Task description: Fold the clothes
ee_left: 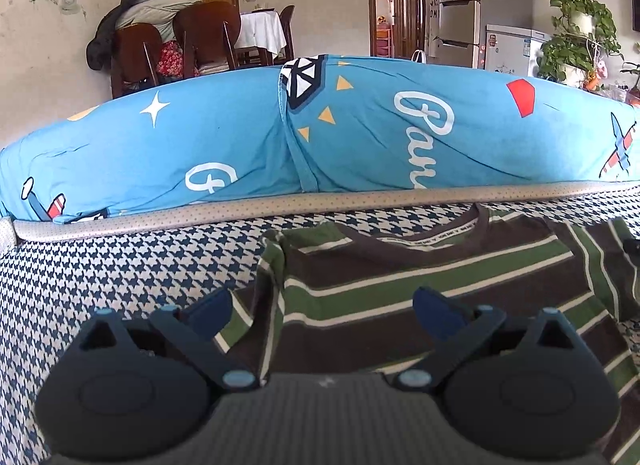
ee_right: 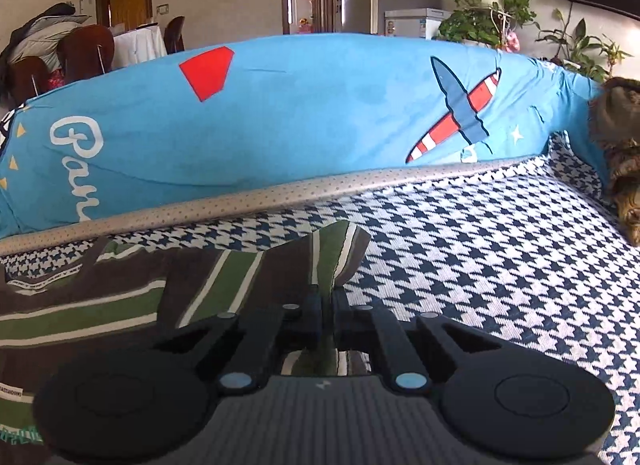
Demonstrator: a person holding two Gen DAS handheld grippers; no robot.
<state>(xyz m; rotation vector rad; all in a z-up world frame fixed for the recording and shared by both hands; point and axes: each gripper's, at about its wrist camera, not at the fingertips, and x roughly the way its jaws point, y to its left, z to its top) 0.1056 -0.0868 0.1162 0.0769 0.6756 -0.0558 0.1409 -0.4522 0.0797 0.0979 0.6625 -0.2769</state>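
Stretching across the back of your view is a long, rounded blue bolster (ee_left: 360, 133) in smooth printed cotton, with planes, stars and white script. Below it a dotted grey piped edge (ee_left: 280, 205) borders the navy-and-white houndstooth bed cover (ee_left: 120, 277), a coarse woven surface. On that cover lies the striped shirt (ee_left: 420, 285), soft knit in brown, green and thin white bands, collar at twelve o'clock. Your left tongs (ee_left: 322, 311) stand released above its left shoulder, which shows between the parted blue tips. Your right tongs (ee_right: 326, 299) are clenched on a raised fold of the shirt's sleeve (ee_right: 336, 253), which peaks at twelve o'clock from their tips.
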